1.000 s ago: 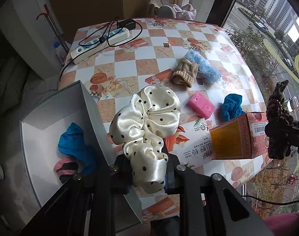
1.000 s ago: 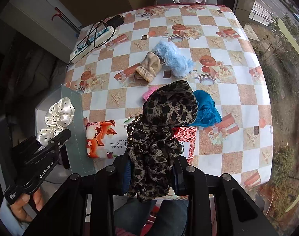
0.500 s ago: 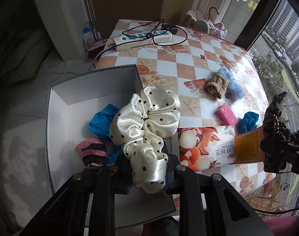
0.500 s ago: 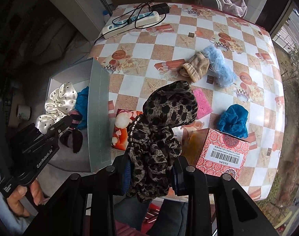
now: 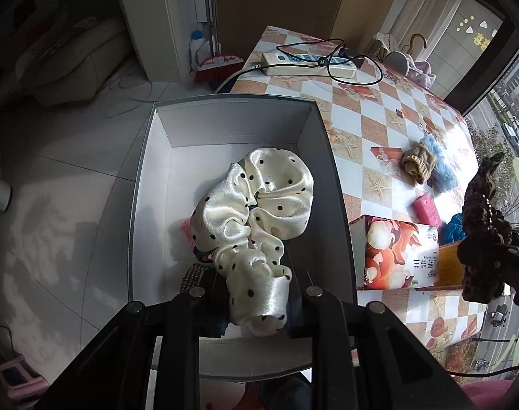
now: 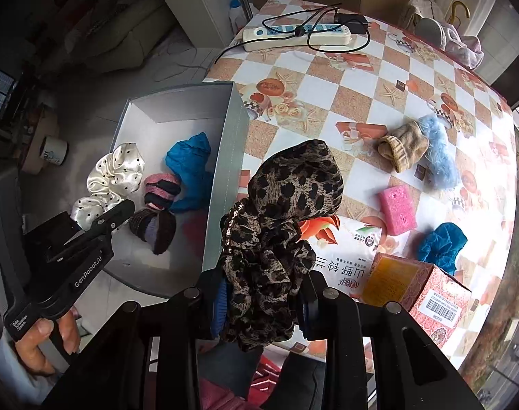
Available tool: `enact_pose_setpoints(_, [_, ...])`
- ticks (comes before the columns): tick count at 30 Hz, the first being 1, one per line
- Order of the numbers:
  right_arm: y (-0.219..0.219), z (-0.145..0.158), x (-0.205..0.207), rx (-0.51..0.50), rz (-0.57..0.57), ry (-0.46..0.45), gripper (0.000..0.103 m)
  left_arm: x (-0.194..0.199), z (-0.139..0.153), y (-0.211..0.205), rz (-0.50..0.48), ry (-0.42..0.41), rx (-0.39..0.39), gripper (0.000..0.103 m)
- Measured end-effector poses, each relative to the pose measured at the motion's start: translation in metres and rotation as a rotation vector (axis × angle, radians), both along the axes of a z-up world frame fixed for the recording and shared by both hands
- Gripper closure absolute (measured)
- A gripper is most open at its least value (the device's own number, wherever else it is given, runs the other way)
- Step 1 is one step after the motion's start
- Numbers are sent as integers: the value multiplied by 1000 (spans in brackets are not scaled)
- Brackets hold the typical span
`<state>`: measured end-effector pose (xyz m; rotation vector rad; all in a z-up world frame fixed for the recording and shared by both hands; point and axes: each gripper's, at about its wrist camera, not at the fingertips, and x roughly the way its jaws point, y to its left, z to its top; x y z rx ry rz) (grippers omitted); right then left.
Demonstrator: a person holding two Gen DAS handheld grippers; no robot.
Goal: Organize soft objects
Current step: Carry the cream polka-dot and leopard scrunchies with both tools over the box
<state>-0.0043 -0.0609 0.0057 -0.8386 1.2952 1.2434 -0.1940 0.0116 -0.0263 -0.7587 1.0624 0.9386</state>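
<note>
Below the left tongs (image 5: 257,302) now lies the open grey box (image 5: 331,177), where a second ago the checked counter (image 5: 368,126) filled that view; the swing has carried the cream polka-dot scrunchie (image 5: 256,215), pinched by its lower fold between the jaws, over the box floor. Judging from this, only the release remains for that piece. Under the scrunchie, on the box floor, rest a blue cloth (image 6: 189,167), a pink-and-black roll (image 6: 162,191) and a dark purple piece (image 6: 155,229).

To the right, the right tongs (image 6: 259,302) clamp a leopard-print scrunchie (image 6: 276,232) above the counter, just outside the box wall, next in line by my reading. Ahead of them on the counter sit a printed carton (image 6: 345,259) and a red patterned box (image 6: 426,290); further off are a pink sponge (image 6: 397,208), another blue cloth (image 6: 442,244), a tan knit piece (image 6: 403,147) touching a fluffy light-blue one (image 6: 438,152), and a power strip (image 6: 295,36). The tall box wall stands between the leopard scrunchie and its place, so it must be lifted over.
</note>
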Motion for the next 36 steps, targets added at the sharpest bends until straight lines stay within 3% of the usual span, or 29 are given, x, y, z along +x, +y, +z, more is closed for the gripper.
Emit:
enact_pose_setpoints(17, [33, -1, -48, 5, 129, 0, 69, -22, -9, 7, 63, 9, -18, 78])
enact_pose_setpoints(36, [55, -13, -71, -19, 191, 2, 69, -29, -21, 18, 89, 38, -39, 77])
